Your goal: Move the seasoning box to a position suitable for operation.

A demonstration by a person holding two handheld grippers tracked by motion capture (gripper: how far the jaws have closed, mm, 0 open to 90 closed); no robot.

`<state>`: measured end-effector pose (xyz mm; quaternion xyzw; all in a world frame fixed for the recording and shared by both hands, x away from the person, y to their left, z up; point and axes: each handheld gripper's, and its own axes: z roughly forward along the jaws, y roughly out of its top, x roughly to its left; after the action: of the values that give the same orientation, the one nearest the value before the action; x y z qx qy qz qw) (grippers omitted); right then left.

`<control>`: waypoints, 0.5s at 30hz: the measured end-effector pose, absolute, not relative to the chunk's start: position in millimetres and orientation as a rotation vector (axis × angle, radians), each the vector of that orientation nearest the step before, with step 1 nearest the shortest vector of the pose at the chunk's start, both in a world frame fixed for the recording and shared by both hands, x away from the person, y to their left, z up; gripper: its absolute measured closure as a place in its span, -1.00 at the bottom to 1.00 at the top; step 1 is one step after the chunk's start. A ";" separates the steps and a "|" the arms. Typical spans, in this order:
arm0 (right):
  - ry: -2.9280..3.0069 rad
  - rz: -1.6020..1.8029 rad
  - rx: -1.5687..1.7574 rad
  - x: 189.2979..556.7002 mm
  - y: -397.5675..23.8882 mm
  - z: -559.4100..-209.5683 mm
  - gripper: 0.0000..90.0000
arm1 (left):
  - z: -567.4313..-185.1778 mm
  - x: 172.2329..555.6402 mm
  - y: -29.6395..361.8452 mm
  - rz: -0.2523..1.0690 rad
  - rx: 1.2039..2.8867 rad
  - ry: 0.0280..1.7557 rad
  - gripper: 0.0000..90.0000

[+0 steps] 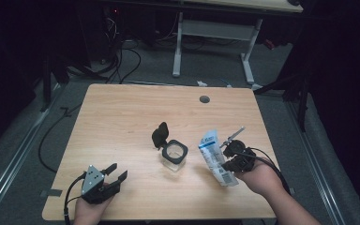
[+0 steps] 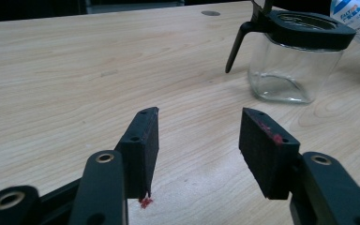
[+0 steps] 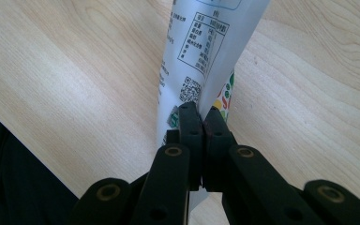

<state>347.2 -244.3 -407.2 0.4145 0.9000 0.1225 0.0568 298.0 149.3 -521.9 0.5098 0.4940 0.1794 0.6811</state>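
A clear glass jar (image 1: 174,156) with a black rim and its hinged black lid (image 1: 160,134) flipped open stands mid-table; it also appears as the jar (image 2: 290,61) in the left gripper view. To its right, a white and blue printed pouch (image 1: 215,157) is held upright and tilted, with my right gripper (image 1: 228,165) shut on its lower edge. In the right gripper view the pouch (image 3: 201,51) is pinched between the closed pads, right gripper (image 3: 202,119). My left gripper (image 1: 116,171) rests near the front left edge, open and empty, left gripper (image 2: 199,140).
The wooden table (image 1: 122,117) has a round cable hole (image 1: 204,99) near its back edge. Behind it stands a white-legged desk frame (image 1: 213,42) with cables on the floor. Dark floor lies past the table's front right edge (image 3: 18,178).
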 end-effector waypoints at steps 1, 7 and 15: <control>2.734 0.375 1.254 346.9 -244.6 -406.9 0.99 | -521.7 297.6 149.2 0.397 1.145 1.106 0.04; 2.740 0.381 1.237 346.2 -245.6 -401.6 0.99 | -519.7 294.5 146.0 0.376 1.147 1.080 -0.03; 2.753 0.394 1.237 342.0 -243.0 -389.4 0.99 | -516.4 285.4 125.6 0.335 1.176 1.009 -0.17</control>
<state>342.0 -243.0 -389.4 0.4058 0.9034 0.1293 0.0490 285.4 125.6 -516.4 0.5282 0.4531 0.1505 0.7021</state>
